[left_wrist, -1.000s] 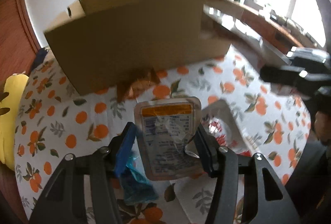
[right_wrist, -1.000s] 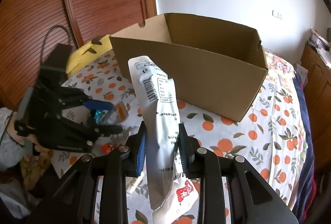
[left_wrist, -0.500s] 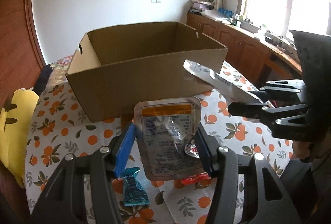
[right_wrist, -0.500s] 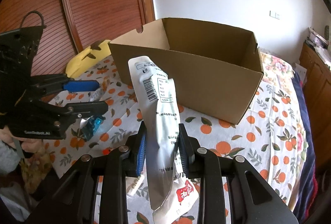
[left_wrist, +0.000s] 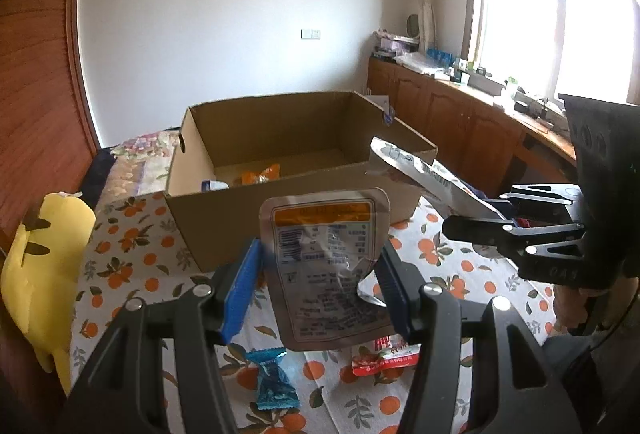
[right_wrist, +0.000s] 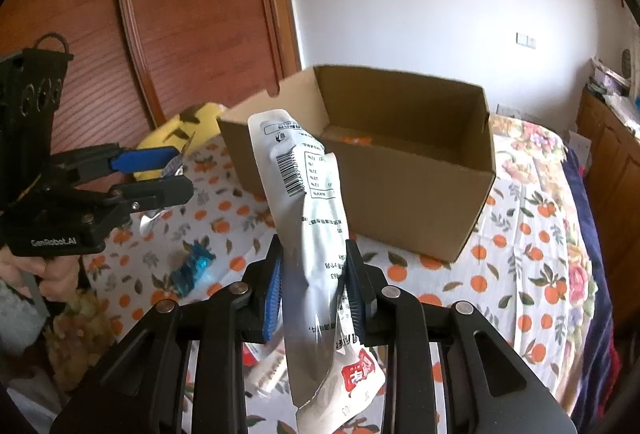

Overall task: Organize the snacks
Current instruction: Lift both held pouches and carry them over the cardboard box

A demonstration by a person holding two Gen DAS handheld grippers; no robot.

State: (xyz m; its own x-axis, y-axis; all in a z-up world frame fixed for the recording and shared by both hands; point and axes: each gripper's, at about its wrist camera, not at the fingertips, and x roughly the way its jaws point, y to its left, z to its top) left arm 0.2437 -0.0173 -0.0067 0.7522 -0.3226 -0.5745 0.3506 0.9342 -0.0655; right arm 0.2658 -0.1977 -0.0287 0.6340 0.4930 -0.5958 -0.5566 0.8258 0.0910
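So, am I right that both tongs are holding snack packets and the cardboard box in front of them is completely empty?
Not quite: the cardboard box is not empty. The left wrist view shows an orange-wrapped snack and a white packet already inside. The rest holds: the left tongs and right tongs each hold a packet.

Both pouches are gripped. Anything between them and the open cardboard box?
Nothing visible. The square silver pouch and the long white pouch sit short of the brown cardboard box; only its near wall lies ahead, and the top is open.
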